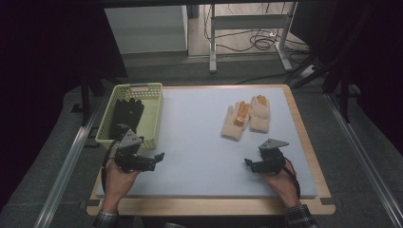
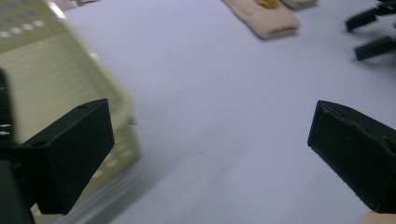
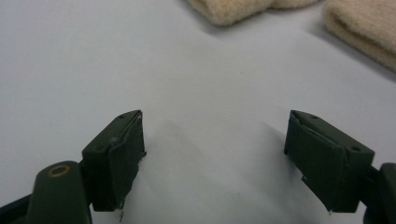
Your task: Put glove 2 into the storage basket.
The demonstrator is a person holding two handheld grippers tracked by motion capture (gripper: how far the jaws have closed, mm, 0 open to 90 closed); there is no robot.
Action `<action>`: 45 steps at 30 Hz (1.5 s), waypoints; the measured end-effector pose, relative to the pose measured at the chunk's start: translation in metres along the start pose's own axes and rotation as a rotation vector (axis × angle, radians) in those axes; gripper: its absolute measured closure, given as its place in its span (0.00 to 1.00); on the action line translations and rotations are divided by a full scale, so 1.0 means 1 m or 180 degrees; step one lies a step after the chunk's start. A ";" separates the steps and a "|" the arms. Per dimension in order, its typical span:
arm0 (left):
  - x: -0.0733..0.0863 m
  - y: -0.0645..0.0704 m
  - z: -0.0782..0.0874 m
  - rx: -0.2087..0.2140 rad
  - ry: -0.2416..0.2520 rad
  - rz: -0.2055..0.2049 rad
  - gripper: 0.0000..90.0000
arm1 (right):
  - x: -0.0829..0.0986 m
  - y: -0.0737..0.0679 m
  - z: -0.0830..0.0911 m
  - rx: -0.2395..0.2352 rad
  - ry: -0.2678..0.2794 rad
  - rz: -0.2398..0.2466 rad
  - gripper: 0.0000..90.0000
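Two beige knit gloves with orange palms lie side by side on the mat at the right centre, one (image 1: 236, 120) to the left of the other (image 1: 260, 113). A black glove (image 1: 127, 112) rests inside the pale yellow-green basket (image 1: 153, 114) at the table's left. My left gripper (image 1: 157, 161) hovers just in front of the basket, jaws wide open and holding nothing (image 2: 210, 121). My right gripper (image 1: 249, 165) stands open over bare mat, below the beige gloves (image 3: 215, 122). Beige cuffs (image 3: 229, 10) (image 3: 364, 28) lie ahead of it.
A light grey-blue mat (image 1: 199, 142) covers the wooden table (image 1: 304, 137). The basket wall (image 2: 56, 84) is close on the left of my left gripper. The right gripper's jaws (image 2: 373, 32) and a beige cuff (image 2: 268, 21) lie beyond it.
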State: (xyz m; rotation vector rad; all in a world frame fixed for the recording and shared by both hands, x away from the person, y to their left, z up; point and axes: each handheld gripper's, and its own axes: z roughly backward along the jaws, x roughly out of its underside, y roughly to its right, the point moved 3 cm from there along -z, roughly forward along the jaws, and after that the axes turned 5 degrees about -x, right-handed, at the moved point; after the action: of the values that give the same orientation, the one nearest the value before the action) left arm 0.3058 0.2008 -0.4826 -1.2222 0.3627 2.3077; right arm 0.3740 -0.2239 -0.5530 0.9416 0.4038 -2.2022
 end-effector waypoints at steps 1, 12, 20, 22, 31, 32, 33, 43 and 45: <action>0.003 0.004 -0.002 0.0033 0.0014 -0.0018 0.01 | 0.000 0.000 0.000 -0.0005 0.0008 -0.0006 0.22; 0.050 0.036 -0.052 0.0061 -0.0290 -0.0199 0.01 | 0.000 0.000 0.000 -0.0025 -0.0014 0.0005 0.19; 0.063 0.029 -0.071 -0.0061 -0.0594 -0.0015 0.00 | -0.014 0.006 0.003 -0.0020 0.0049 -0.0009 0.36; 0.064 0.029 -0.071 -0.0077 -0.0578 0.0010 0.02 | -0.024 0.010 0.002 -0.0023 0.0089 -0.0034 0.40; 0.065 0.028 -0.070 -0.0084 -0.0560 0.0022 0.02 | -0.064 0.032 -0.016 0.0044 0.0167 -0.0093 0.52; 0.065 0.028 -0.070 -0.0084 -0.0560 0.0021 0.03 | -0.067 0.037 -0.016 0.0082 0.0166 -0.0111 0.53; 0.065 0.028 -0.070 -0.0083 -0.0559 0.0021 0.03 | -0.070 0.044 -0.017 0.0149 0.0165 -0.0118 0.55; 0.065 0.028 -0.070 -0.0085 -0.0552 0.0020 0.03 | -0.081 0.106 -0.022 0.0454 0.0178 -0.0326 0.70; 0.065 0.028 -0.070 -0.0085 -0.0553 0.0021 0.03 | -0.083 0.114 -0.026 0.0509 0.0188 -0.0324 0.65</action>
State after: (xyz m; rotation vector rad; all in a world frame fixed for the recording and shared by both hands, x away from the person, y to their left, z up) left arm 0.3086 0.1651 -0.5756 -1.0242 0.2755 2.4096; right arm 0.5092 -0.2513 -0.5117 1.0952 0.3124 -2.3304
